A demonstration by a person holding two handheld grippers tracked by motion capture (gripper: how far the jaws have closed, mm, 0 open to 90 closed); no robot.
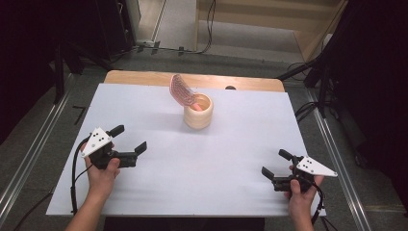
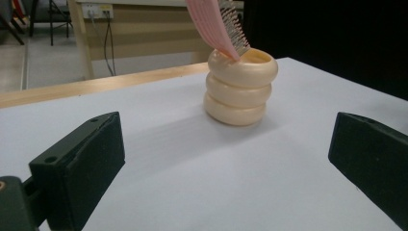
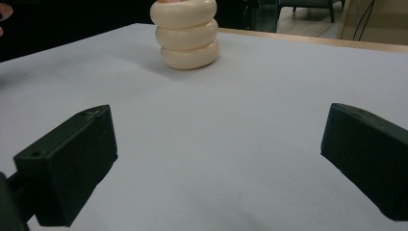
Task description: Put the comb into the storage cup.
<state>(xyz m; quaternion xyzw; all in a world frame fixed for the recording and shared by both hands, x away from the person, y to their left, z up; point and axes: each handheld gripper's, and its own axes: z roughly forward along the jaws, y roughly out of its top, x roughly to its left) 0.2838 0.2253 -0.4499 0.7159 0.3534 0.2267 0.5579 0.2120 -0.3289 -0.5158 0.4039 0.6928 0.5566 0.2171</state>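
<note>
A cream ribbed cup (image 1: 198, 112) made of three stacked rings stands upright at the back middle of the white table (image 1: 192, 159). A pink hairbrush (image 1: 181, 90) stands in it and leans to the back left, bristles showing. The left gripper view has the cup (image 2: 240, 86) and the hairbrush (image 2: 219, 24) ahead, between the jaws and well beyond them. In the right gripper view the cup (image 3: 185, 33) stands far ahead to the left. My left gripper (image 1: 128, 139) is open at the left front, empty. My right gripper (image 1: 275, 162) is open at the right front, empty.
A wooden strip (image 1: 144, 77) runs along the table's far edge. Cables (image 1: 308, 110) and dark stands lie on the floor beyond and to the right. Metal rails (image 1: 29, 154) run along the floor on both sides.
</note>
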